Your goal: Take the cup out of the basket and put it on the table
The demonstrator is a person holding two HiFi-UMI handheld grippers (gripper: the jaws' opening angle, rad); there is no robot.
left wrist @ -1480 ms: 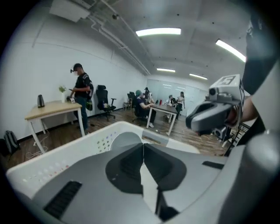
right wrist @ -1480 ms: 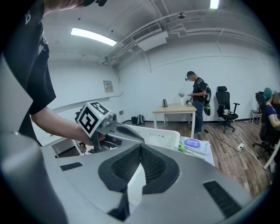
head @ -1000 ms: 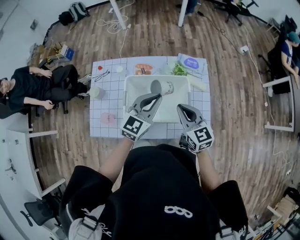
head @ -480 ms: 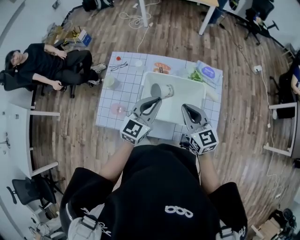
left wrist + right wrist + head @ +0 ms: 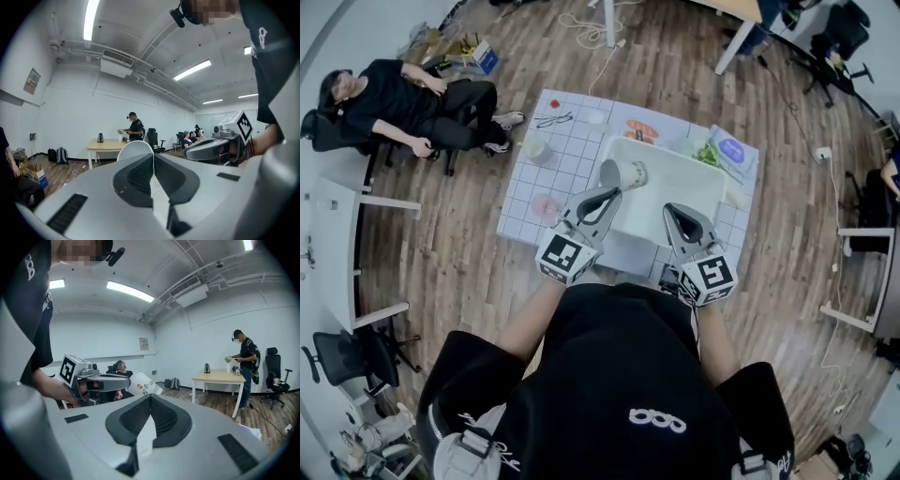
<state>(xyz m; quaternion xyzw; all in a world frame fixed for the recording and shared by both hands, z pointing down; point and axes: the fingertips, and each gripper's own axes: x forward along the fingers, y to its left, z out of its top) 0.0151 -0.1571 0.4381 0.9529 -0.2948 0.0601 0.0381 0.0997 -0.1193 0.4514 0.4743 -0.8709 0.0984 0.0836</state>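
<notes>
Presently, head view: cup [image 5: 623, 174] pinched at the tip of the left gripper [image 5: 615, 192], over the upper left corner of the white basket [image 5: 680, 197]. The right gripper [image 5: 673, 212] hangs over the basket's lower edge. Step judged: lift-out under way. Next move calls for carrying the cup left to bare table [image 5: 530, 202] and standing it upright.
Left gripper view: jaws pressed on the cup's thin wall, rim at centre.
Right gripper view: jaws pressed together, nothing between; cup at centre left.

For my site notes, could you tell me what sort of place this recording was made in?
Probably an open office or lab workroom: a wheeled office chair, a desk bearing a kettle, ceiling strip lights.
</notes>
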